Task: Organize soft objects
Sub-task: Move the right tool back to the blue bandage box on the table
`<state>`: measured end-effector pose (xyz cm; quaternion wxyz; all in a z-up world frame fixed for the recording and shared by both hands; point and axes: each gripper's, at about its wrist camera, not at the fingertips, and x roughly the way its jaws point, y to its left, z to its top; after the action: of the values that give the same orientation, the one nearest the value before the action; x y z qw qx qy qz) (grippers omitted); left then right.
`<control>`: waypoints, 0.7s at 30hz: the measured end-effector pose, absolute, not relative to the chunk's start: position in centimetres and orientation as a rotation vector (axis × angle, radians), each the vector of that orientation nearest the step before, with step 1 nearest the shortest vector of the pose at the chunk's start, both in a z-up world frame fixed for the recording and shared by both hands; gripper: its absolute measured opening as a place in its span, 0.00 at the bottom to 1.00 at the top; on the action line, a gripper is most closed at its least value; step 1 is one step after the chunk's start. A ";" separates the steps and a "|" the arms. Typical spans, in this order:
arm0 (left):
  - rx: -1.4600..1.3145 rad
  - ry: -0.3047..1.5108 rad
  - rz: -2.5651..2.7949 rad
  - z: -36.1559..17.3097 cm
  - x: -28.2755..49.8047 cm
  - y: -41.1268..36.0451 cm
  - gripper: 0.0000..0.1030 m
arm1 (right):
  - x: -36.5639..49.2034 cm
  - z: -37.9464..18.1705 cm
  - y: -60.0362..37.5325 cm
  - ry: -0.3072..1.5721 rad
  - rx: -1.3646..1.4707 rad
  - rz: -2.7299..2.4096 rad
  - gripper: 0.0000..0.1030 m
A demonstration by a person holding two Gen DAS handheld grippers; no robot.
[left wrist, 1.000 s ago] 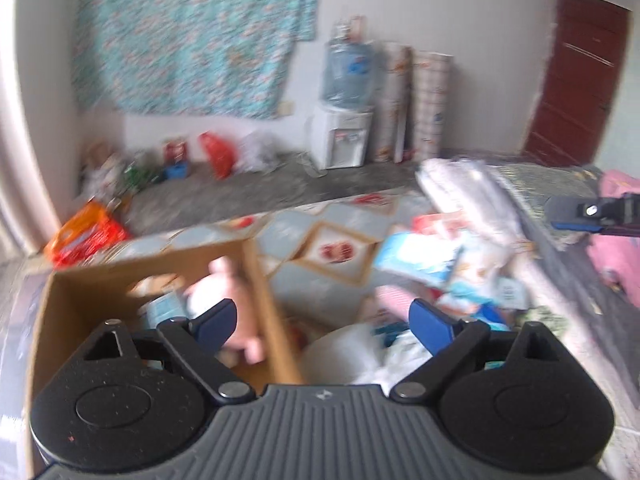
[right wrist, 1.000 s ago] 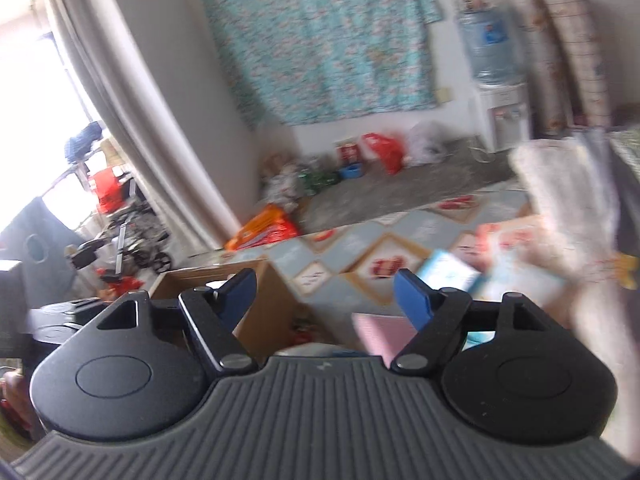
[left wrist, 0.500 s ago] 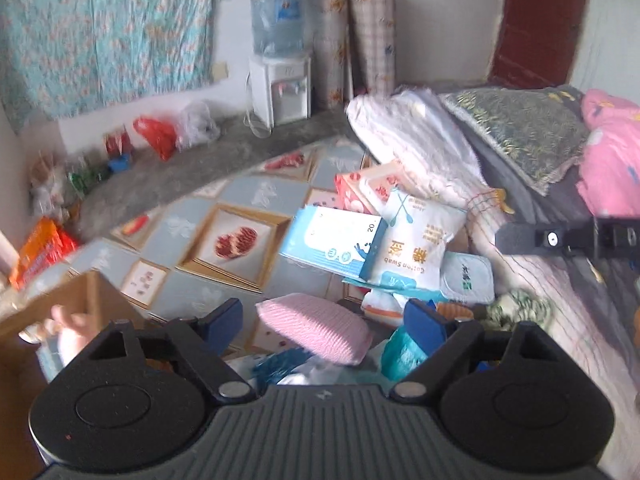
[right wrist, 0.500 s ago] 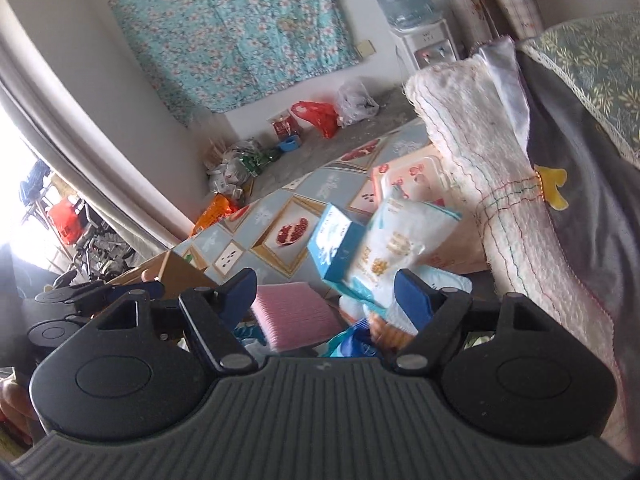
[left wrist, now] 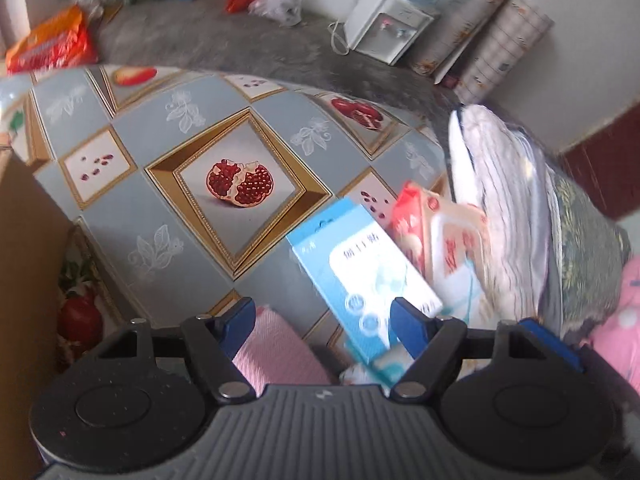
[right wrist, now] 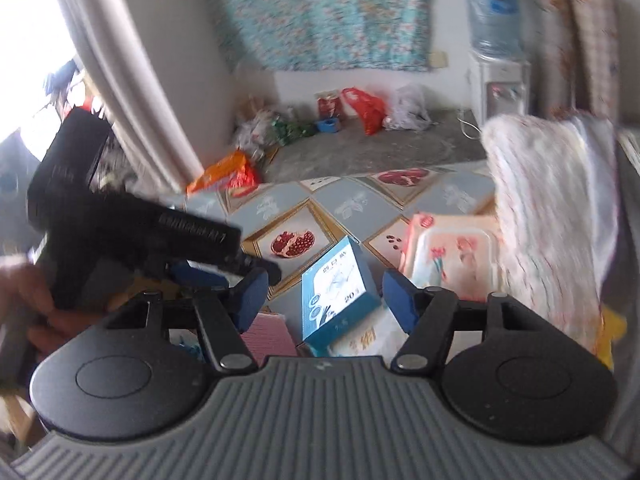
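Note:
My left gripper [left wrist: 324,322] is open and empty, low over a pink knitted cloth [left wrist: 276,354] that lies between its fingers, with a blue and white box [left wrist: 360,276] by the right finger. My right gripper [right wrist: 320,298] is open and empty above the same blue box [right wrist: 340,286] and pink cloth [right wrist: 266,338]. The left gripper's black body [right wrist: 132,236] shows at the left of the right wrist view. A pink wet-wipe pack [right wrist: 452,256] lies beside the box. A cardboard box [left wrist: 28,248] stands at the left edge.
The items lie on a mat with pomegranate pictures [left wrist: 240,184]. A folded white blanket [right wrist: 548,208] and pink bedding [left wrist: 620,312] are at the right. A water dispenser [right wrist: 496,80], rolled mats, plastic bags [right wrist: 364,108] and an orange packet [left wrist: 52,44] stand along the far wall.
The left gripper has swung from the cardboard box to the right and dropped low over the pink cloth and blue box. The right gripper has turned back left. Both stayed open.

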<state>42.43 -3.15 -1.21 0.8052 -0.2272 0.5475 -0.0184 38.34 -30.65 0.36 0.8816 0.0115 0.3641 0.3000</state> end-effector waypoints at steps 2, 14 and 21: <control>-0.511 1.211 -0.049 -1.9 43.8 -3.3 0.76 | 39.0 0.0 -28.8 0.767 -0.062 0.653 0.61; -0.534 1.324 -0.123 -5.5 47.5 -5.4 0.85 | 40.9 -3.4 -24.0 0.835 -0.285 0.694 0.61; -0.522 1.340 -0.131 -6.5 48.3 -6.1 0.85 | 40.0 -4.3 -23.9 0.833 -0.329 0.712 0.60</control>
<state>48.25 -6.07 -6.46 0.7504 -0.2390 0.6133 -0.0599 40.04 -23.92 -4.26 0.8408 -0.1558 0.3942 0.3368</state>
